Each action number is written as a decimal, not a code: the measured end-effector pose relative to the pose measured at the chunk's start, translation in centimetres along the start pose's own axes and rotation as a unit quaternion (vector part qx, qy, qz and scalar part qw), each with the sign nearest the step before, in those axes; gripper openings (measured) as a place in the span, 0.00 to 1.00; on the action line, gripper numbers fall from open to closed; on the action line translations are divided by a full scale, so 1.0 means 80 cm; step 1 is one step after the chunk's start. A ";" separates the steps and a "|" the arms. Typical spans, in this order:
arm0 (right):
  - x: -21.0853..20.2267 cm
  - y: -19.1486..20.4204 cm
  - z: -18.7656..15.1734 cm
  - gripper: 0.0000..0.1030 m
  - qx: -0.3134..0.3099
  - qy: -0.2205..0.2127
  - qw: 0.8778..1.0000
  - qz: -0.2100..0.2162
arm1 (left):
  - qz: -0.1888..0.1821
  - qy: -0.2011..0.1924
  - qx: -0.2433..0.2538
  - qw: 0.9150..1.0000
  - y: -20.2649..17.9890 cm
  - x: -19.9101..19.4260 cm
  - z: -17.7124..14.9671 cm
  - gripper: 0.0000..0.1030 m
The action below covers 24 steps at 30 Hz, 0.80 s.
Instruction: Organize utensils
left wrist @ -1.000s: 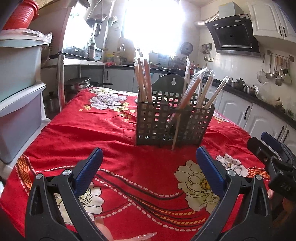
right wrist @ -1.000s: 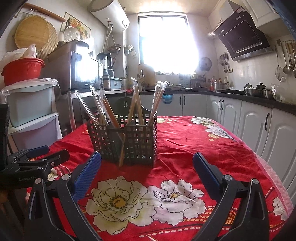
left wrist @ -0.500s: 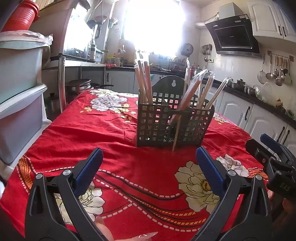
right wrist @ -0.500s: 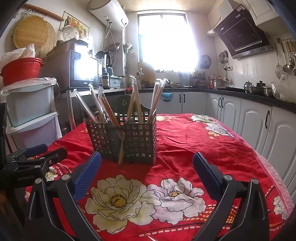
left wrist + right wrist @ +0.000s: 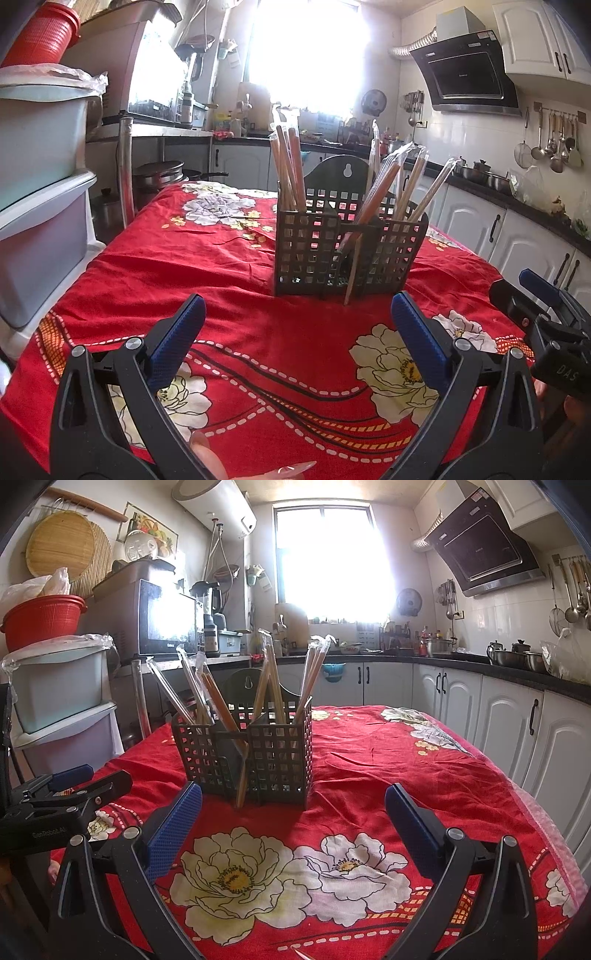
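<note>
Nothing much has moved; we see the dark lattice caddy [image 5: 351, 254] sitting slightly higher in the left view than a second ago. It stands upper centre on the red floral tablecloth [image 5: 229, 258], with wrapped chopsticks [image 5: 288, 166] leaning in its compartments (one stick [image 5: 352, 269] pokes down its front). Our left gripper [image 5: 295, 332] hovers level before it, spread wide, gripping nothing. Our right gripper [image 5: 293, 812] does likewise, also released, low in its frame.
</note>
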State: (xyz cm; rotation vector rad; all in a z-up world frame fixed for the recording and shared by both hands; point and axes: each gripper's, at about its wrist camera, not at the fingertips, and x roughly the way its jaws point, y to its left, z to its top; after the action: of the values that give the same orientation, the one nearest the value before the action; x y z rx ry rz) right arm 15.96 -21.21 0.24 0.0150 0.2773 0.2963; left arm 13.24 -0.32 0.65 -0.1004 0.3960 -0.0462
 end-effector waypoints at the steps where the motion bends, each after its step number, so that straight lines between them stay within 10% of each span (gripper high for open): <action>1: 0.000 0.000 0.000 0.94 0.001 0.000 1.000 0.000 | 0.000 -0.001 0.000 1.000 0.000 0.000 0.000 0.90; 24: 0.000 0.000 0.000 0.94 0.001 0.003 1.000 -0.002 | 0.004 -0.004 0.001 1.000 0.001 -0.002 0.001 0.90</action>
State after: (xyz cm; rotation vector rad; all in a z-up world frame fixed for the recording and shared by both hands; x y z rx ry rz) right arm 15.98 -21.21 0.23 0.0166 0.2827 0.2920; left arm 13.10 -0.24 0.83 -0.0973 0.3880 -0.0373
